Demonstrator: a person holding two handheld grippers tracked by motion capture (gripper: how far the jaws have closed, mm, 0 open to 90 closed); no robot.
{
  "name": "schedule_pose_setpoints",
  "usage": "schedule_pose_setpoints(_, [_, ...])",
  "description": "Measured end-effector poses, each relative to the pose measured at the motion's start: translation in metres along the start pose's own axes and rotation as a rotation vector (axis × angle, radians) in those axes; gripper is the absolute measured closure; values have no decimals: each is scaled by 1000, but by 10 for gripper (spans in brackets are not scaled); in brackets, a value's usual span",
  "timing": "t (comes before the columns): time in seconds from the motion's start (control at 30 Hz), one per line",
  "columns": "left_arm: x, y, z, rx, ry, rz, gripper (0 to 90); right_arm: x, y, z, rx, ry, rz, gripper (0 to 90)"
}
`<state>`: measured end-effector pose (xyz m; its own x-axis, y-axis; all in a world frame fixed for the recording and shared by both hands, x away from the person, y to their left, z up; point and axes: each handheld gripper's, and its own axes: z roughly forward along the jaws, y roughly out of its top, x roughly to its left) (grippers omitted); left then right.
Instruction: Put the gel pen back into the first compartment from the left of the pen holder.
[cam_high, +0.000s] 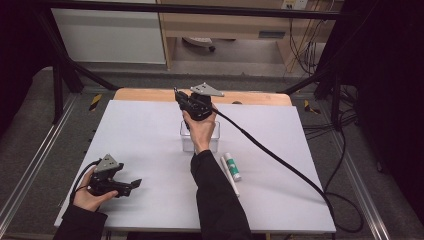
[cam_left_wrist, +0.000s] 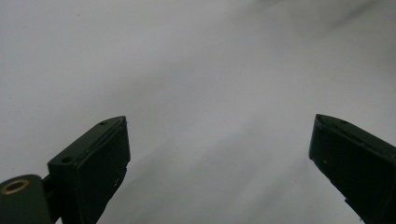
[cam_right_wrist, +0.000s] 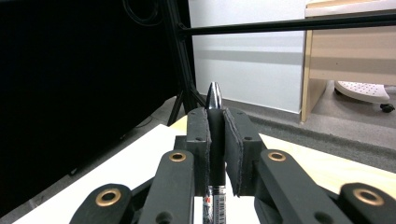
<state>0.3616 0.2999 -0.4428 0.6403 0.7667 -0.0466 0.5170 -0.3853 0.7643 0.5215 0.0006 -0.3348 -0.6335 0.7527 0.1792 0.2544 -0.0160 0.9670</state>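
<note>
- The right gripper (cam_high: 181, 98) is raised over the far middle of the counter (cam_high: 150, 150), above a clear plastic box (cam_high: 214, 142) that stands on the white surface.
- In the right gripper view, its jaws are closed tight on a black pen (cam_right_wrist: 215, 140), and the pads press on the barrel from both sides.
- The pen stands along the jaws, and its shiny metal tip comes out above them, toward the dark frame and the white wall behind.
- The lower part of the pen, with small print on it, continues down between the two arms of the gripper.
- The left gripper (cam_high: 131, 185) is low at the near left corner of the counter, in the person's left hand (cam_high: 89, 197), well apart from the box.
- In the left gripper view, its jaws stand wide open with nothing between them, and only the white surface is under them.
- A white tube with green marks (cam_high: 231, 166) lies on the counter just right of the person's right sleeve, and a thin white stick (cam_high: 231, 181) lies beside it.
- A black cable (cam_high: 280, 162) goes from the right gripper across the counter to the near right edge.
</note>
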Motion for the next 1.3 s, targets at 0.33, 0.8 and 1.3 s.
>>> schedule_pose_setpoints(0.33, [-1,0,0,3,-3,0,53,-1,-16,7,35,8,-12,806])
schedule_pose_setpoints(0.8, [-1,0,0,3,-3,2,53,-4,-41,2,58,1,-15,806])
schedule_pose_setpoints(1.3, [-2,0,1,6,-3,4,53,-4,-58,-7,113,-19,-66,799])
